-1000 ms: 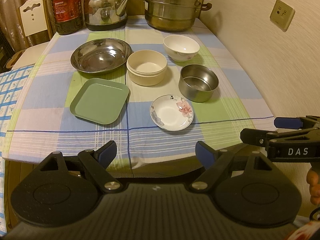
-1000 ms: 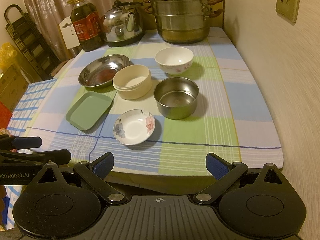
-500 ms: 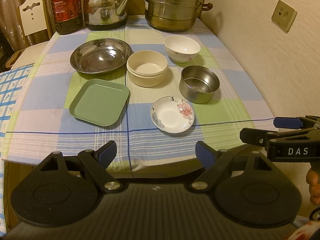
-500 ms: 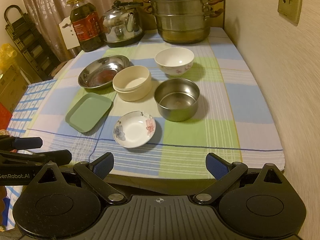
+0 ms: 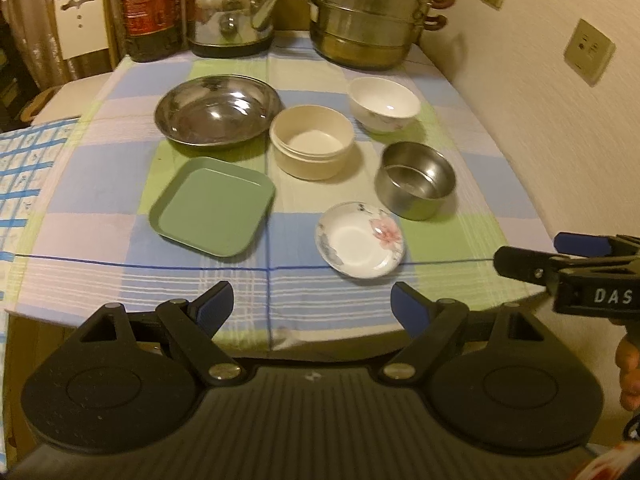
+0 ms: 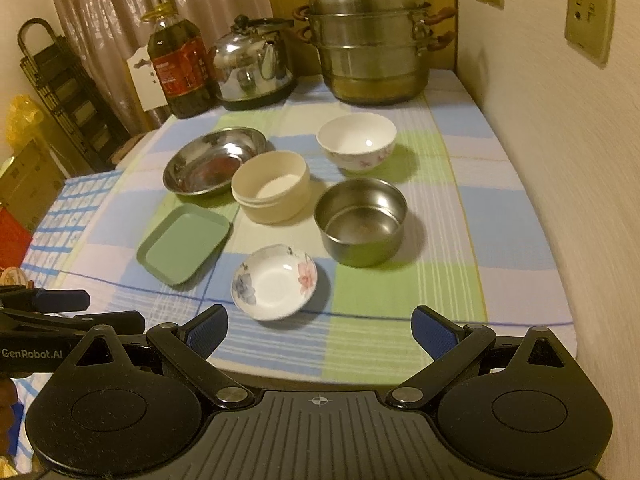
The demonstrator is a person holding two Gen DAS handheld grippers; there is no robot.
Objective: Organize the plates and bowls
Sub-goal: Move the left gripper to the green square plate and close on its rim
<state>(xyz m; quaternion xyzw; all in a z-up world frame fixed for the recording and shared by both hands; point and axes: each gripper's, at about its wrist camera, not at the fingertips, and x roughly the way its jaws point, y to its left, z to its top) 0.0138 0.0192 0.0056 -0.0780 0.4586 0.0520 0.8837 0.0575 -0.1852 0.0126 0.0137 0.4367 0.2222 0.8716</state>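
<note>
Left gripper (image 5: pixel 310 300) and right gripper (image 6: pixel 318 326) hung at near table edge, jaws spread wide, empty. Dishes lay apart on checked cloth (image 6: pixel 440 280): floral saucer (image 6: pixel 276 282) nearest, likely first pick; green square plate (image 5: pixel 212 206), steel bowl (image 6: pixel 362 220), cream bowl (image 6: pixel 271 186), steel basin (image 5: pixel 218 110), white bowl (image 6: pixel 356 140) behind it. Nothing stacked yet.

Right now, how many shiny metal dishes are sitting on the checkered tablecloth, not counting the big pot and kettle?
2. A wide shallow steel dish sits far left, behind the green tray. A deeper steel bowl sits right, in front of the white bowl. None appear hidden.
</note>
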